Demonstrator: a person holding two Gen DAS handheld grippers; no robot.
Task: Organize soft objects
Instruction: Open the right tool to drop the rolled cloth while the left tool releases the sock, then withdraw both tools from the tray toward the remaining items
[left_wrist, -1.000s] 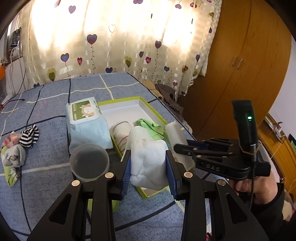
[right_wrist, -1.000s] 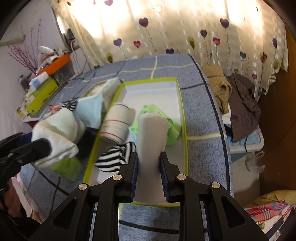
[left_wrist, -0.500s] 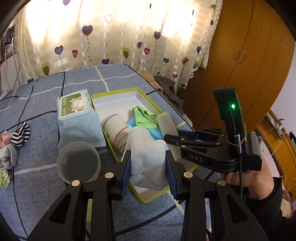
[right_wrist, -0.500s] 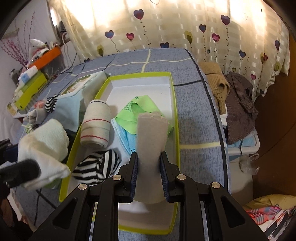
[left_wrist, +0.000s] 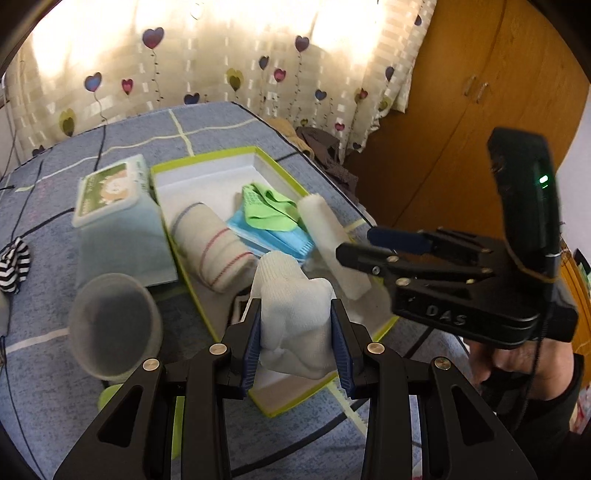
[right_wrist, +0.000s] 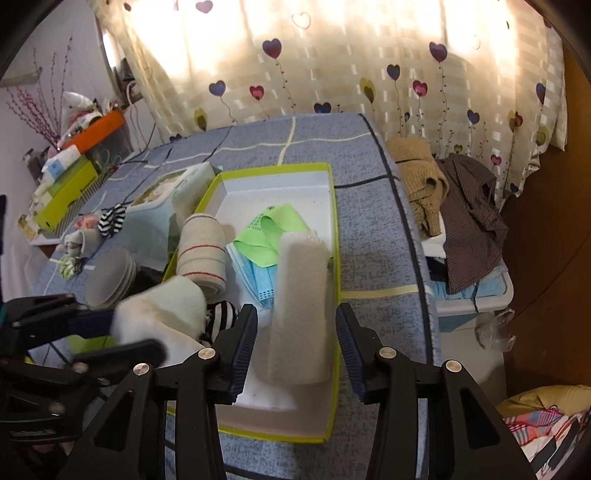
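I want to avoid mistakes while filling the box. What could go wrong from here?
1. The grey roll leans on the box wall between the opened right gripper fingers; it may topple out.
2. The left gripper, clamping white cloth, is close to the right gripper; they may collide.

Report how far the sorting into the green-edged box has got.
Done: the striped roll, green cloth, blue masks and grey roll lie in the box; right gripper just opened. In hand: left gripper holds a white sock. Left: striped sock outside.
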